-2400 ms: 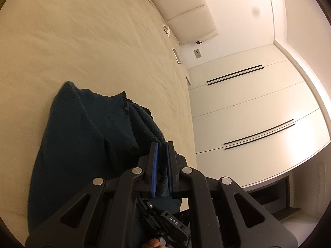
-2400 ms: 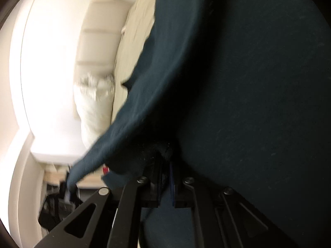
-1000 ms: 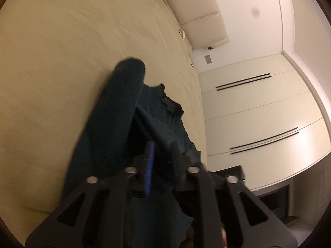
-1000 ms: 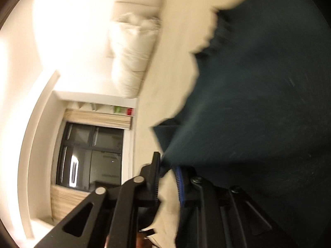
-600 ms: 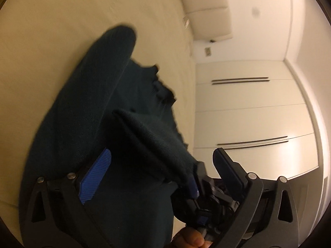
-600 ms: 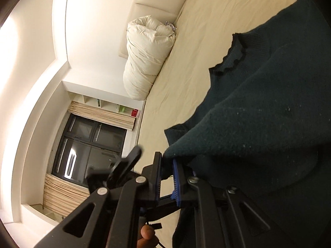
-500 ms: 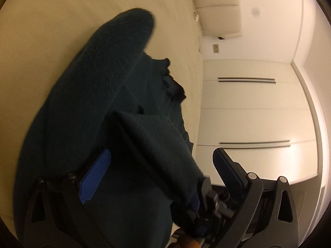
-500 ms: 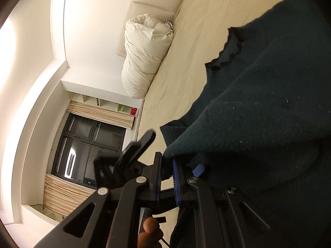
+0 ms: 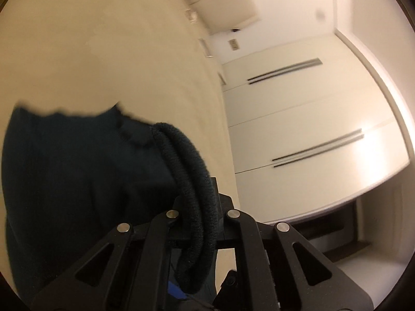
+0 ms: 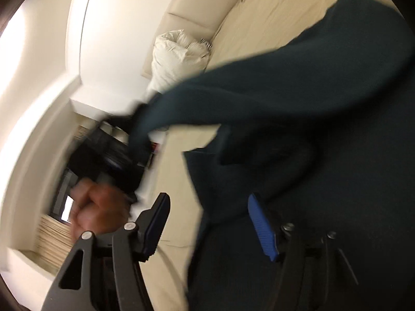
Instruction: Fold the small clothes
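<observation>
A dark teal knit sweater (image 9: 77, 176) lies on the cream bed (image 9: 116, 51). My left gripper (image 9: 199, 199) is shut on the sweater's sleeve (image 9: 186, 160), whose thick rolled edge runs between the fingers and hides the pads. In the right wrist view the sleeve (image 10: 259, 98) stretches up and left, off the bed, to the blurred left gripper (image 10: 135, 129), which a hand (image 10: 98, 207) holds. My right gripper (image 10: 207, 202) has its jaws opening wide. Its blue pads (image 10: 262, 230) are bare, with the edge of the sweater's body (image 10: 337, 168) lying loose between them.
White wardrobe doors (image 9: 311, 129) with dark handle bars stand past the bed's right edge. A padded headboard (image 10: 202, 5) and a bundled white duvet (image 10: 179, 51) are at the bed's head. A dark window (image 10: 64, 207) is on the left.
The left gripper went from wide open around the sleeve end to shut on it and rose with it. The right gripper, earlier shut on that sleeve end, let go and opened.
</observation>
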`<state>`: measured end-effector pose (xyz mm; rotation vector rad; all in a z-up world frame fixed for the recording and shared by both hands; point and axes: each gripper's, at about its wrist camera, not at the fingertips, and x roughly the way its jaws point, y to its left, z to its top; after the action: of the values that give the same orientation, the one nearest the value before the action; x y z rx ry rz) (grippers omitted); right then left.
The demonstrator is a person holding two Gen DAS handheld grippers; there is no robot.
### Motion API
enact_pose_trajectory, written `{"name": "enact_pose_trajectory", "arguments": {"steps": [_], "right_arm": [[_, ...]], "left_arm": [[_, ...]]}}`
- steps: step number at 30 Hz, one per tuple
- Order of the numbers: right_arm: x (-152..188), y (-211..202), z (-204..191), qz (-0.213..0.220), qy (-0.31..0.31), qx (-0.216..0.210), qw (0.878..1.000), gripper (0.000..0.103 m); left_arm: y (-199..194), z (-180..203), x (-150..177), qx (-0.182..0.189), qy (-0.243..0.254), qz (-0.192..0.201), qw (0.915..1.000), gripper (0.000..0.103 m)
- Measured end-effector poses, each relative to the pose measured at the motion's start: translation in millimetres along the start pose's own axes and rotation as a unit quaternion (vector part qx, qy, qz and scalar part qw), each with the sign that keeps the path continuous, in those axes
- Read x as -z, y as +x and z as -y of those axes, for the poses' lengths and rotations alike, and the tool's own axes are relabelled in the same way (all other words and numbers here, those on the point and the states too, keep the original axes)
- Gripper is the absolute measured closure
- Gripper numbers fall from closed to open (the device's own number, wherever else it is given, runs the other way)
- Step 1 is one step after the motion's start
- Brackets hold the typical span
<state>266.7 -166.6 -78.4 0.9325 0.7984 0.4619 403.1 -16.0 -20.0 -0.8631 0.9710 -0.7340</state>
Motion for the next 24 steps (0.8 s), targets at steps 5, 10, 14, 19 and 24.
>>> {"name": "enact_pose_trajectory", "arguments": {"steps": [5, 10, 14, 19, 24], "right_arm": [[-7.0, -11.2, -7.0, 0.037, -0.08, 0.107, 0.99, 0.036], [-34.2, 8.2, -36.6, 0.069, -0.259, 0.228, 0.936, 0.028], [-76.5, 8.9, 3.2, 0.065, -0.157, 0.238, 0.956, 0.028], [-94.7, 38.6, 37.6, 0.032, -0.099, 0.249, 0.963, 0.028], [-99.2, 77.4, 23.5, -0.026, -0.185, 0.32, 0.929, 0.072]], "left_arm": [[-9.1, 77.2, -5.9, 0.008, 0.095, -0.005, 0.9954, 0.098], [-8.9, 101.5, -3.8, 0.018, 0.125, -0.003, 0.9919, 0.098], [-11.1, 97.5, -6.9, 0.017, 0.123, 0.001, 0.9923, 0.098], [-20.2, 84.8, -2.2, 0.019, 0.107, 0.002, 0.9941, 0.098], [-33.8, 89.4, -6.7, 0.017, 0.109, 0.01, 0.9938, 0.098]]}}
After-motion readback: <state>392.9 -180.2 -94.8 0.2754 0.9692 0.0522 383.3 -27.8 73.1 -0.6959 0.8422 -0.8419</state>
